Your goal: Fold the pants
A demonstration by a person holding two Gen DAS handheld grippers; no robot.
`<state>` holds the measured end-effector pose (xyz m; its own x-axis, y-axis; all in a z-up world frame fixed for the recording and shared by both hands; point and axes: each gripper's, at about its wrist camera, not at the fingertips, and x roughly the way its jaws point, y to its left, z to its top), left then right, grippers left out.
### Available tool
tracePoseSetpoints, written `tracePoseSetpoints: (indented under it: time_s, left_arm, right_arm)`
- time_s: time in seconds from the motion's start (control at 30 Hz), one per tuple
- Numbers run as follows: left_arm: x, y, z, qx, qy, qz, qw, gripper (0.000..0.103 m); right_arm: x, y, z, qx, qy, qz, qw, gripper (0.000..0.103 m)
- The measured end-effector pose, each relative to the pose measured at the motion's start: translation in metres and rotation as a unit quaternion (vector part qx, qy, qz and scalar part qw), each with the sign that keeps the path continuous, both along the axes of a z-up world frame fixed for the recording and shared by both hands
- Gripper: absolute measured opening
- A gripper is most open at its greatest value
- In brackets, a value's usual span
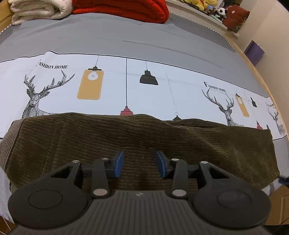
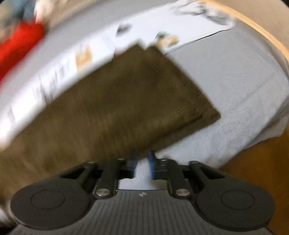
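1. Pants [image 1: 137, 144], brown ribbed cloth, lie spread across the near part of the bed, right under and ahead of the left gripper [image 1: 140, 165]. Its jaws stand wide apart with bare cloth showing between the blue pads [image 1: 119, 164]; they hold nothing.
2. Right gripper [image 2: 141, 162]: jaws part-open, a narrow gap with pale sheet showing through it. The near edge of the pants sits at the fingertips; blur hides whether cloth is pinched, so cannot tell.
3. Left view, sharp: the pants run side to side, a grey-brown band at the left end, a straight edge at the right end, soft wrinkles across the middle.
4. Right view, heavily blurred: the pants [image 2: 117, 104] run on a slant, one squared end up and to the right, lying on grey sheet [image 2: 234, 86]. This view alone shows that corner against the sheet and the wooden frame [image 2: 261, 30] beyond.
5. Only the left view shows the printed band [image 1: 126, 86] just behind the pants: deer heads, hanging lamps, the words "FASHION HOME". The pants' far edge overlaps its lower part.
6. Beyond it, grey sheet [image 1: 108, 39], then a red blanket [image 1: 122, 9] and a cream blanket [image 1: 38, 10] side by side at the far edge, well apart from the pants.
7. Far right: plush toys [image 1: 207, 5] on a ledge, a purple box [image 1: 253, 52] by the wall.
8. Nothing lies on the pants except the grippers above them.
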<state>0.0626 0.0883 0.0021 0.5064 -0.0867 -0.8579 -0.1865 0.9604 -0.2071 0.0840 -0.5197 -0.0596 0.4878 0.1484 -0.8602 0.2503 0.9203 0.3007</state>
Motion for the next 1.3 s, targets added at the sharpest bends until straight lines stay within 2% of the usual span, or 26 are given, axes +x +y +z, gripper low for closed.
tracePoseSetpoints:
  time_s: [0.07, 0.13, 0.27, 0.47, 0.53, 0.6, 0.63, 0.73, 0.77, 0.87, 0.9, 0.93, 1.0, 1.07, 1.13, 1.17, 1.23, 1.27, 1.3]
  left_arm:
    - [0.002, -0.002, -0.002, 0.005, 0.001, -0.001, 1.0000, 0.044]
    - [0.002, -0.001, -0.005, 0.014, 0.005, 0.001, 0.9999, 0.045]
    - [-0.002, 0.013, -0.013, 0.020, 0.019, 0.015, 0.9995, 0.045]
    - [-0.013, 0.034, -0.015, 0.032, 0.027, 0.027, 0.9988, 0.045]
    - [-0.014, 0.039, -0.015, 0.037, 0.028, 0.030, 0.9985, 0.045]
    - [-0.015, 0.045, -0.015, 0.039, 0.029, 0.033, 0.9983, 0.045]
    - [-0.015, 0.046, -0.015, 0.040, 0.029, 0.034, 0.9982, 0.045]
    - [-0.015, 0.048, -0.015, 0.039, 0.031, 0.034, 0.9982, 0.045]
    - [-0.015, 0.048, -0.015, 0.039, 0.030, 0.032, 0.9983, 0.045]
    - [-0.016, 0.045, -0.015, 0.035, 0.031, 0.026, 0.9986, 0.045]
    - [-0.016, 0.045, -0.015, 0.033, 0.031, 0.022, 0.9987, 0.045]
    - [-0.016, 0.043, -0.015, 0.033, 0.031, 0.018, 0.9988, 0.045]
    - [-0.017, 0.041, -0.017, 0.032, 0.035, 0.009, 0.9988, 0.045]
    - [-0.018, 0.039, -0.019, 0.027, 0.038, 0.001, 0.9989, 0.046]
    - [-0.021, 0.036, -0.021, 0.029, 0.042, -0.010, 0.9987, 0.052]
    - [-0.022, 0.035, -0.023, 0.030, 0.043, -0.015, 0.9985, 0.053]
    - [-0.026, 0.034, -0.027, 0.033, 0.049, -0.024, 0.9980, 0.053]
    - [-0.028, 0.034, -0.031, 0.036, 0.053, -0.029, 0.9975, 0.053]
    - [-0.030, 0.035, -0.035, 0.041, 0.060, -0.034, 0.9968, 0.053]
  right_arm:
    - [-0.001, -0.017, 0.008, 0.012, -0.035, -0.066, 0.997, 0.054]
    - [0.003, -0.030, 0.007, 0.012, -0.036, -0.113, 0.993, 0.054]
    - [0.018, -0.045, -0.014, 0.049, -0.011, -0.188, 0.981, 0.054]
    - [0.039, -0.041, -0.039, 0.018, 0.029, -0.218, 0.975, 0.053]
    - [0.044, -0.037, -0.040, -0.009, 0.027, -0.227, 0.973, 0.045]
    - [0.049, -0.034, -0.039, -0.032, 0.027, -0.229, 0.972, 0.024]
    - [0.052, -0.032, -0.038, -0.043, 0.027, -0.227, 0.973, 0.017]
    - [0.050, -0.029, -0.026, -0.049, 0.000, -0.229, 0.972, 0.013]
    - [0.046, -0.030, -0.016, -0.046, -0.022, -0.241, 0.969, 0.012]
    - [0.025, -0.040, 0.016, -0.038, -0.113, -0.291, 0.949, 0.011]
    - [0.021, -0.046, 0.014, -0.043, -0.109, -0.311, 0.943, 0.012]
    - [0.022, -0.052, 0.006, -0.041, -0.086, -0.322, 0.942, 0.012]
    - [0.022, -0.065, -0.022, -0.030, -0.005, -0.346, 0.938, 0.013]
    - [0.021, -0.069, -0.038, -0.019, 0.045, -0.354, 0.934, 0.020]
    - [0.021, -0.067, -0.031, -0.026, 0.033, -0.361, 0.932, 0.024]
    - [0.023, -0.062, -0.023, -0.046, 0.018, -0.355, 0.933, 0.025]
    - [0.028, -0.052, -0.007, -0.082, -0.013, -0.336, 0.938, 0.034]
    - [0.031, -0.047, -0.002, -0.091, -0.023, -0.330, 0.939, 0.039]
    - [0.032, -0.041, 0.003, -0.098, -0.033, -0.324, 0.940, 0.040]
